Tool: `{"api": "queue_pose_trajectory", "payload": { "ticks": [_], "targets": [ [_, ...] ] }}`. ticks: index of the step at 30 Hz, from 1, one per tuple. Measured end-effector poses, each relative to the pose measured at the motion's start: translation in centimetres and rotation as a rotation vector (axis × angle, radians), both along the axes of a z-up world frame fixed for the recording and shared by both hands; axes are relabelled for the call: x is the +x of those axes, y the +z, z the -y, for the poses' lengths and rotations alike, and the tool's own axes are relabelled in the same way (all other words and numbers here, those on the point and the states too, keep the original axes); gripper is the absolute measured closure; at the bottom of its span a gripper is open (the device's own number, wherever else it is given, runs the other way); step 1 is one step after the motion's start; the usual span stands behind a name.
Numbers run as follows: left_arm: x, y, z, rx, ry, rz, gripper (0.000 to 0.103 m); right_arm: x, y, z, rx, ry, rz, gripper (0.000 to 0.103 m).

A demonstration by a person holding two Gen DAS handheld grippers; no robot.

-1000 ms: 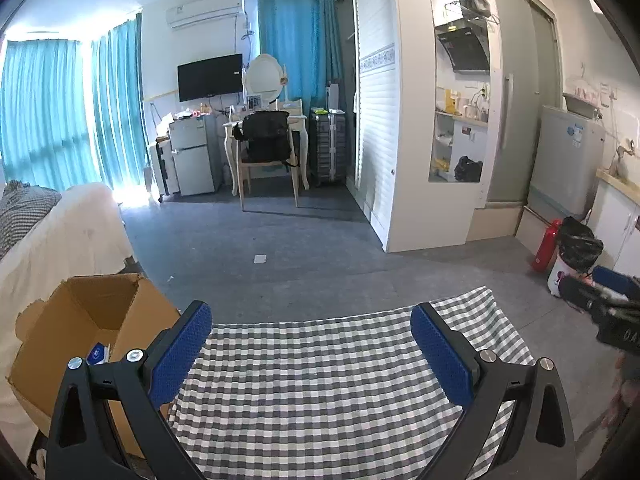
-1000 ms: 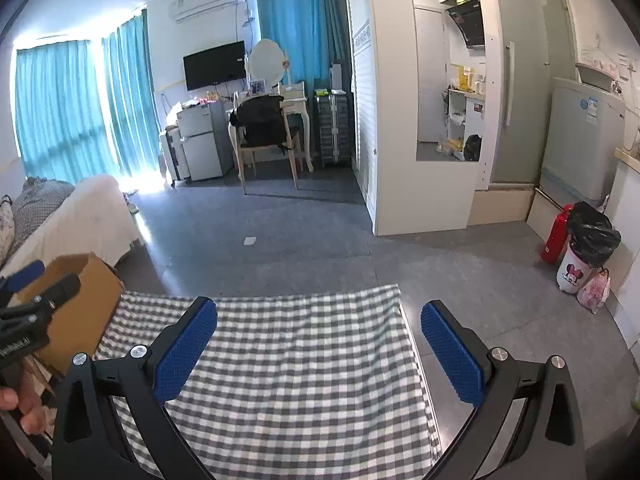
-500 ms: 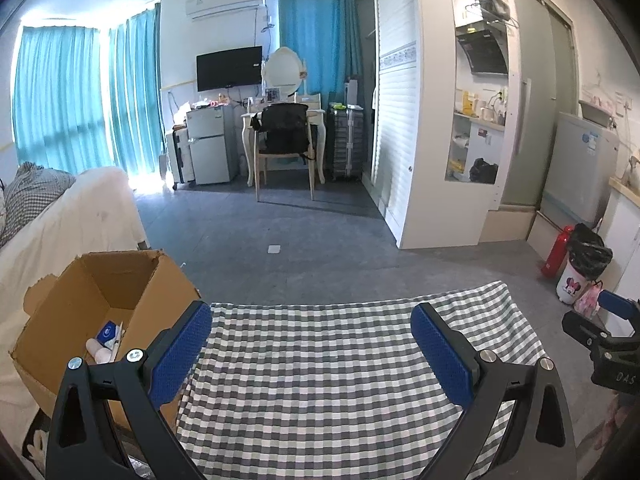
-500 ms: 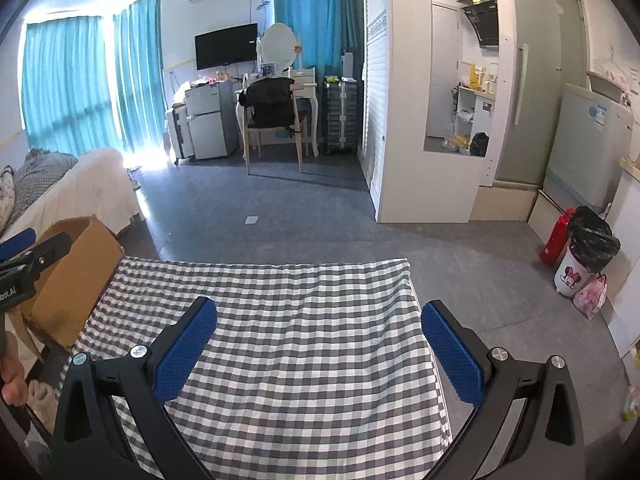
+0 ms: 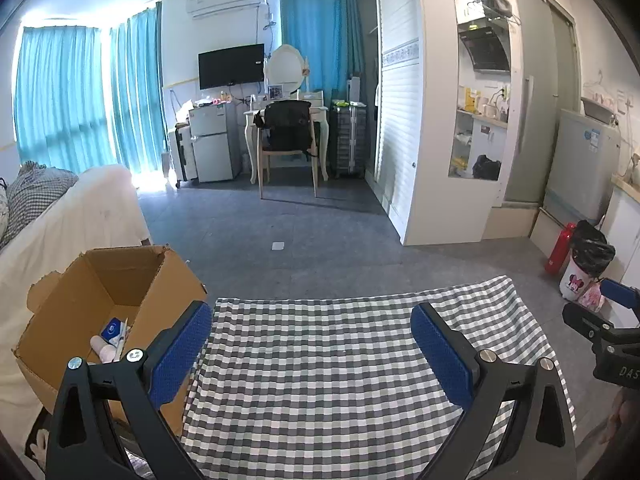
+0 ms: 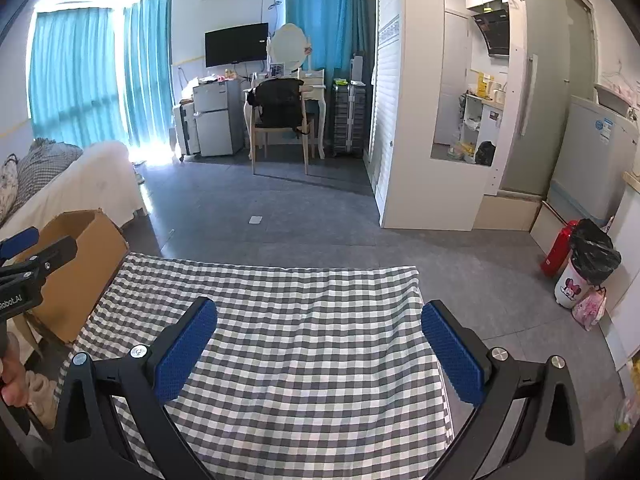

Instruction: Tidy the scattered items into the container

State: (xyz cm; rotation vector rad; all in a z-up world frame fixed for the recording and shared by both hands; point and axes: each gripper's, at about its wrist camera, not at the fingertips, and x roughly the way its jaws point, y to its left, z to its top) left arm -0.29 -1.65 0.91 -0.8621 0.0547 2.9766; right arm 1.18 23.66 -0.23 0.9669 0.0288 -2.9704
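Blue-padded fingers of the left tool (image 5: pixel 310 350) are seen spread wide apart with nothing between them, held above a table (image 5: pixel 340 380) covered in grey-and-white checked cloth. The right tool (image 6: pixel 318 350) is likewise released and empty over the same cloth. No scattered items are seen on the visible cloth in either view; the near edge of the table is cut off behind both tools, so anything lying there is hidden. Beyond the table's left corner, an open cardboard box (image 5: pixel 96 292) is set beside a white-covered bed. It lies ahead and to the left of the left tool, which is judged the nearer of the two. Inside the box, a small blue packet (image 5: pixel 112 328) and a pale tube (image 5: pixel 102 352) are made out; other contents cannot be told. Farther off, a grey floor, a chair at a desk and teal curtains are shown.
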Motion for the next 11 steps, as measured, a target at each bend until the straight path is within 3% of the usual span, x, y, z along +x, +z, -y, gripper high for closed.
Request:
{"api": "queue_pose_trajectory", "payload": {
  "ticks": [11],
  "targets": [
    [-0.03, -0.2, 0.02, -0.006, 0.002, 0.004, 0.001, -0.07, -0.14, 0.7, -0.001, 0.006, 0.003, 0.0]
  ]
}}
